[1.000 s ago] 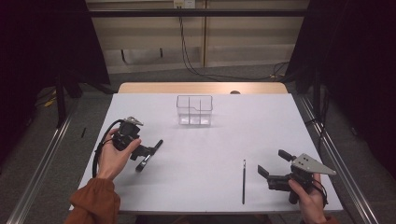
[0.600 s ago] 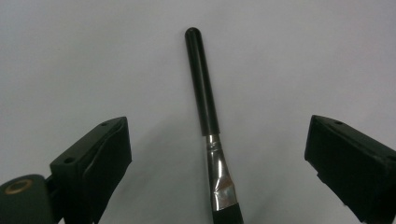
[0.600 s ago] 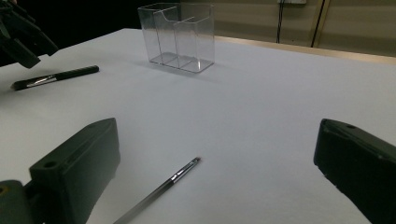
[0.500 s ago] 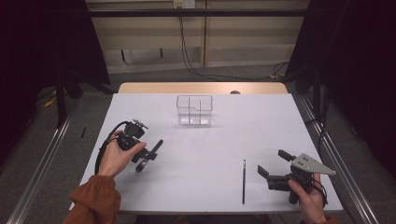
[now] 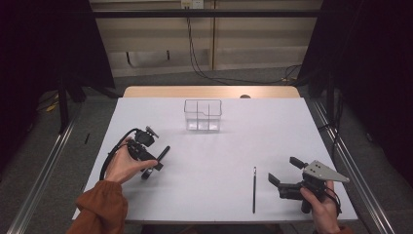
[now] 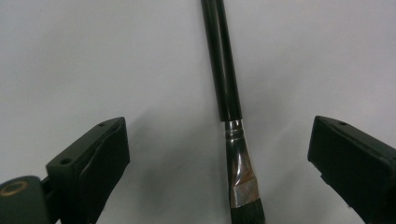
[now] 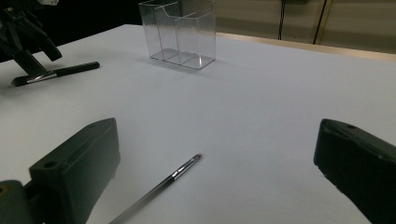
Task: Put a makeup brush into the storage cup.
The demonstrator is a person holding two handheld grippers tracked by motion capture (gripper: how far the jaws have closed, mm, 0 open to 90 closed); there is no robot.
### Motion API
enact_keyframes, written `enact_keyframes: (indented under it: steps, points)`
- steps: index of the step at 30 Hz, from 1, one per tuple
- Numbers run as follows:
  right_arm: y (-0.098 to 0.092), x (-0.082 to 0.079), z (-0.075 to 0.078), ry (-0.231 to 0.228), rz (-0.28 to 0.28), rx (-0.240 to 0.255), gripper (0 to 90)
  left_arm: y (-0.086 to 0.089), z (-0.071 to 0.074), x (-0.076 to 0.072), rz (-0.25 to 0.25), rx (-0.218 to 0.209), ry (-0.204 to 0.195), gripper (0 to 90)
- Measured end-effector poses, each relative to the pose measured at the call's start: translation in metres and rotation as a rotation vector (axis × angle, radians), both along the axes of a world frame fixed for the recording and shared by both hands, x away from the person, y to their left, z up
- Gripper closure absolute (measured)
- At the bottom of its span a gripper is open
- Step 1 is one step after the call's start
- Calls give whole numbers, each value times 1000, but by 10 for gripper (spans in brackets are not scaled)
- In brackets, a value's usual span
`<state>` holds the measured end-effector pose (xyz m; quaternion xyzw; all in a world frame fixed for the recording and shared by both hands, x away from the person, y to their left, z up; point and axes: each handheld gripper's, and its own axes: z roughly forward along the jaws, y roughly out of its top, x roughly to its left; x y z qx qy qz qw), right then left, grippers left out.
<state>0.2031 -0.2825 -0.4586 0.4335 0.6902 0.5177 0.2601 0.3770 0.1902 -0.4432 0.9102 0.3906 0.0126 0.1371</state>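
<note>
A thick black paintbrush (image 6: 223,70) with a silver ferrule lies flat on the white table (image 5: 219,151). My left gripper (image 6: 219,125) points down over it, open, one jaw on each side of the ferrule and neither touching it. In the high view that left gripper (image 5: 152,165) is at the table's left with the thick brush (image 5: 164,152) under it. A thin dark brush (image 5: 253,189) lies near the front edge. Just right of it my right gripper (image 5: 283,170) is open and holds nothing. The right gripper view has the thin brush (image 7: 163,184) on the table ahead of the right gripper (image 7: 218,128).
A clear plastic organiser (image 5: 202,115) with several compartments stands upright at the back middle, seen as the organiser (image 7: 180,32) in the right gripper view. A wooden strip (image 5: 209,91) runs along the table's far edge. Metal rails flank both sides.
My left gripper has shifted slightly right and toward the person, settling over the thick brush. The right gripper and the thin brush have not moved.
</note>
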Motion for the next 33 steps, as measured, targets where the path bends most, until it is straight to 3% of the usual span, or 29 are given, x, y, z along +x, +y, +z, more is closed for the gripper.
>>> enact_keyframes:
  steps: [5,6,7,9,13,17,20,28,29,30,33]
  points:
    - [0,0,0,2,1,0,1,-6,-4,-1,-24,44,11,101]
    - [0,0,0,2,3,-1,1,-7,-5,-2,-21,52,11,155]
    - [0,0,0,2,5,-3,1,-8,-9,-3,-36,81,10,159]
    - [0,0,0,2,5,-3,1,-10,-10,-5,-37,88,2,154]
    - [0,0,0,3,4,-2,1,-12,-10,-4,-14,111,14,157]
    - [0,0,0,2,11,-9,1,-17,-8,-4,54,145,57,209]
    - [0,0,0,2,11,-8,1,-17,-8,-4,58,146,62,236]
    - [1,0,0,3,13,-9,1,-17,-3,-3,45,139,65,487]
    - [1,0,0,4,13,-9,1,-16,-3,-2,35,140,65,487]
    - [1,0,0,6,14,-11,1,-16,-2,-2,33,138,65,554]
    - [1,0,0,6,18,-14,1,-18,-2,-3,23,135,62,614]
